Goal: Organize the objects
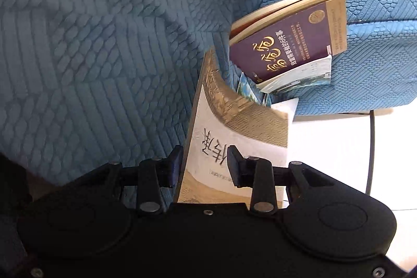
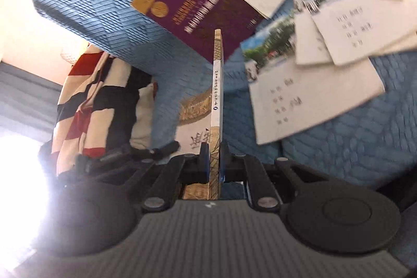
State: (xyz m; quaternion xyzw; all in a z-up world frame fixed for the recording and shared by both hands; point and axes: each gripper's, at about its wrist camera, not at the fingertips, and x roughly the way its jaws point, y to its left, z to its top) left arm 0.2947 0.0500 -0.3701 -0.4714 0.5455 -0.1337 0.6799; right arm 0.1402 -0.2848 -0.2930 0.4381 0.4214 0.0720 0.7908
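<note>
A thin white and gold book (image 1: 234, 127) is held over the blue quilted sofa (image 1: 91, 43). My left gripper (image 1: 206, 163) has its fingers on either side of the book's near end, spaced wider than the book. My right gripper (image 2: 214, 160) is shut on the same book (image 2: 217, 85), seen edge-on along its spine. A purple and gold book (image 1: 284, 43) lies on other books on the sofa; it also shows in the right wrist view (image 2: 198, 7). Several white cards and photo prints (image 2: 312, 100) lie scattered on the sofa.
A red, white and black patterned cushion (image 2: 96, 100) stands at the left. The other gripper (image 2: 125, 158) shows beside it. A white floor (image 1: 331, 147) and a dark cable (image 1: 371, 147) lie past the sofa edge. Bright glare fills the lower left of the right wrist view.
</note>
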